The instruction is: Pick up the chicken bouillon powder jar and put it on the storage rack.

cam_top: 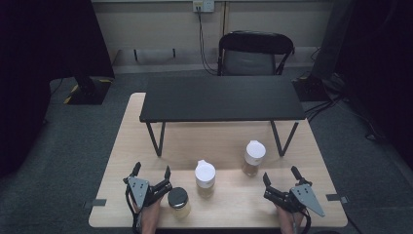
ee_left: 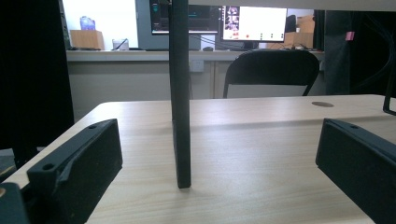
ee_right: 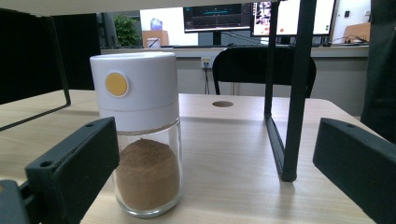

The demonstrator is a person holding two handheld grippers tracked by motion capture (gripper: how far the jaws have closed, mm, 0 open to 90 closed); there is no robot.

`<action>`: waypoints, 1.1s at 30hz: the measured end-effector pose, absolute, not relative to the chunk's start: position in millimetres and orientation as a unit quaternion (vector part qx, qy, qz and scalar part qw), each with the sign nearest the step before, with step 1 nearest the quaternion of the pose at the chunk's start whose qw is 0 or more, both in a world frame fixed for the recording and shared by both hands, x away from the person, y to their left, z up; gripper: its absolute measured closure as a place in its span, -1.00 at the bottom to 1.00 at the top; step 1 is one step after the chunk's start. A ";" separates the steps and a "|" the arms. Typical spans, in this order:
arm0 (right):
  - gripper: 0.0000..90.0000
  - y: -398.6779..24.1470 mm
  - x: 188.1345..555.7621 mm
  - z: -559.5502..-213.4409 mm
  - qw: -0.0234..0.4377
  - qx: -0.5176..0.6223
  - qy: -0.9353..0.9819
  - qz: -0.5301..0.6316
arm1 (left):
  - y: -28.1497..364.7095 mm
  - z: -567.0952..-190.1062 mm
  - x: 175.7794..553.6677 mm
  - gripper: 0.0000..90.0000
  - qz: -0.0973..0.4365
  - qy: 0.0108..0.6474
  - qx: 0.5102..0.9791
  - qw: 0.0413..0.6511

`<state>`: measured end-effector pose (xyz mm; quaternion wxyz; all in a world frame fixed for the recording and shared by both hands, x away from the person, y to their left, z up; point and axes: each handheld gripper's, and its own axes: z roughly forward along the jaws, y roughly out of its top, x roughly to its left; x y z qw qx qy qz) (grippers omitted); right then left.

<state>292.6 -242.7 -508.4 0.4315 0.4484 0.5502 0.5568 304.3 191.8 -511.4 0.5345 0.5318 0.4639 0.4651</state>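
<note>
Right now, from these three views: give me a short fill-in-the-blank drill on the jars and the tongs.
1. The jar nearest the left tongs has a ____ lid, unlike the other two.
2. The jars standing on the wooden table number ____.
3. The jar with the yellow dot in the right gripper view holds a ____ powder.
4. Both the left and the right tongs have their jaws ____, with nothing held.

Missing words: black; three; brown; open
</note>
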 end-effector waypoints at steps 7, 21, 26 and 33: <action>-1.00 -241.6 291.5 -508.8 0.440 0.446 0.547 0.555 | 190.9 -511.4 304.2 -0.99 0.472 0.471 0.526 0.528; -1.00 -241.0 291.3 -508.8 0.441 0.444 0.548 0.554 | 194.4 -509.2 305.0 -0.99 0.467 0.482 0.522 0.527; -1.00 -241.4 291.2 -508.8 0.440 0.446 0.548 0.555 | 196.2 -503.6 304.1 -0.99 0.465 0.480 0.522 0.530; -1.00 -241.2 291.0 -508.8 0.440 0.444 0.549 0.555 | 200.0 -494.8 302.3 -0.99 0.441 0.488 0.524 0.541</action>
